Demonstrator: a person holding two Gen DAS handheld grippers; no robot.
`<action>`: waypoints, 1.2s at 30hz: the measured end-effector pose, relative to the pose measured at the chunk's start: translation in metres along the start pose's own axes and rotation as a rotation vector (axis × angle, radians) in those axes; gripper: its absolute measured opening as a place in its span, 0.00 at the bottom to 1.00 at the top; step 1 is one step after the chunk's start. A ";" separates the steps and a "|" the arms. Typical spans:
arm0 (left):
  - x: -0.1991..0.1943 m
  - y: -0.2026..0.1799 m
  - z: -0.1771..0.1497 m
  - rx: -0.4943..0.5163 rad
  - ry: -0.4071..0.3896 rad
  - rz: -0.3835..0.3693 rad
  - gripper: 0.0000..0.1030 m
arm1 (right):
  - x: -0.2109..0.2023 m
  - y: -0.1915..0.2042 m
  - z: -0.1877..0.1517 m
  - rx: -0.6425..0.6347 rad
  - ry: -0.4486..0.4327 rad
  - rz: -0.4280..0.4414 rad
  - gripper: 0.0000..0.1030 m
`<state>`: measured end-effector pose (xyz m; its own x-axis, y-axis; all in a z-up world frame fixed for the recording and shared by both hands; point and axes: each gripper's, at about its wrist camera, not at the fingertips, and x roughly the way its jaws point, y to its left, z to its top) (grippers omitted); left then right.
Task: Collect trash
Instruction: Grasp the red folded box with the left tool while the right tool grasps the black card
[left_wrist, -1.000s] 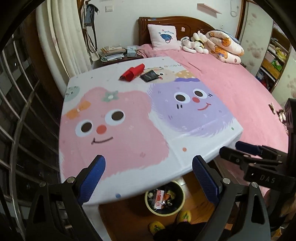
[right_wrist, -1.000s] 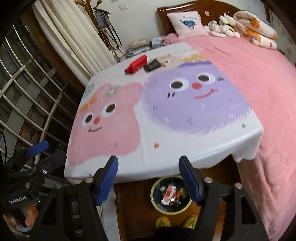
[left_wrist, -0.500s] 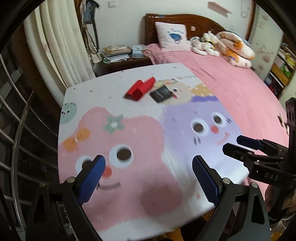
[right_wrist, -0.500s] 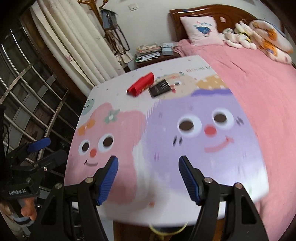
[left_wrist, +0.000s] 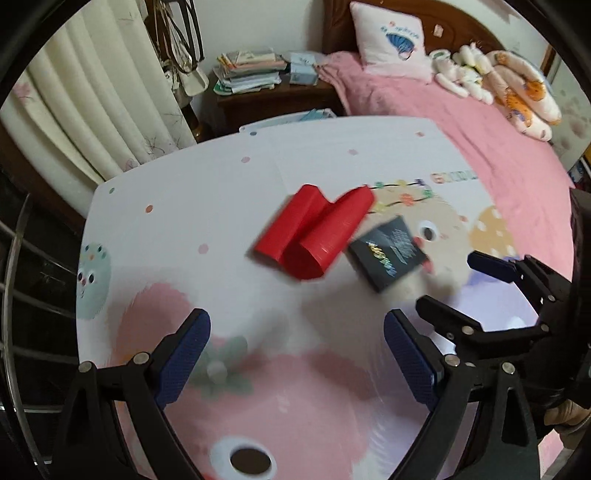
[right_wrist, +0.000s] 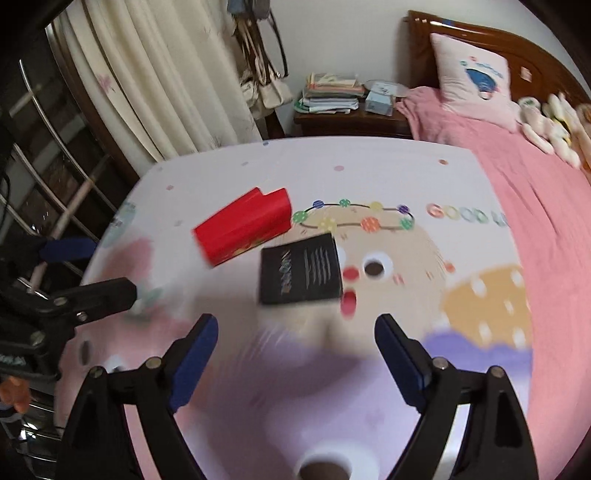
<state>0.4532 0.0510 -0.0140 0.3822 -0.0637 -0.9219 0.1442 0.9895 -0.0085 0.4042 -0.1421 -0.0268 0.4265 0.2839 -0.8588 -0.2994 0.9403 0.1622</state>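
In the left wrist view, the left gripper (left_wrist: 297, 349) hangs over the table (left_wrist: 221, 177) with its blue fingers (left_wrist: 183, 356) wide apart and nothing between them. The table has a cloth with cartoon faces. Ahead of the gripper, toward the far side, lies a red box (left_wrist: 314, 234), open and folded, and just right of it, touching or almost touching, lies a black packet (left_wrist: 388, 253). The right gripper (left_wrist: 458, 288) shows at the right edge, near the packet, also with a wide gap between its fingers. Behind the table stand a nightstand (left_wrist: 266, 99) with stacked books and a pink bed (left_wrist: 480, 136). In the right wrist view, the right gripper (right_wrist: 295, 356) is wide and holds nothing. The packet (right_wrist: 301, 269) lies flat just ahead of it, between the finger lines, and the box (right_wrist: 242, 230) is to its far left, just beside it. The left gripper (right_wrist: 85, 269) is at the left edge, over the table's left side (right_wrist: 155, 177). Both views are blurred in the near part.
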 end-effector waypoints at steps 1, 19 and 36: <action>0.009 0.002 0.005 0.001 0.016 -0.002 0.91 | 0.010 -0.001 0.003 -0.007 0.007 -0.001 0.85; 0.092 -0.002 0.065 0.019 0.165 -0.034 0.98 | 0.048 0.000 0.004 -0.200 0.020 -0.082 0.69; 0.107 -0.012 0.068 -0.025 0.185 -0.057 0.18 | 0.029 -0.031 -0.001 -0.068 0.042 0.012 0.68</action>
<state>0.5547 0.0231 -0.0860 0.1993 -0.0968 -0.9751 0.1369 0.9881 -0.0701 0.4254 -0.1633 -0.0574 0.3870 0.2855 -0.8767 -0.3617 0.9216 0.1405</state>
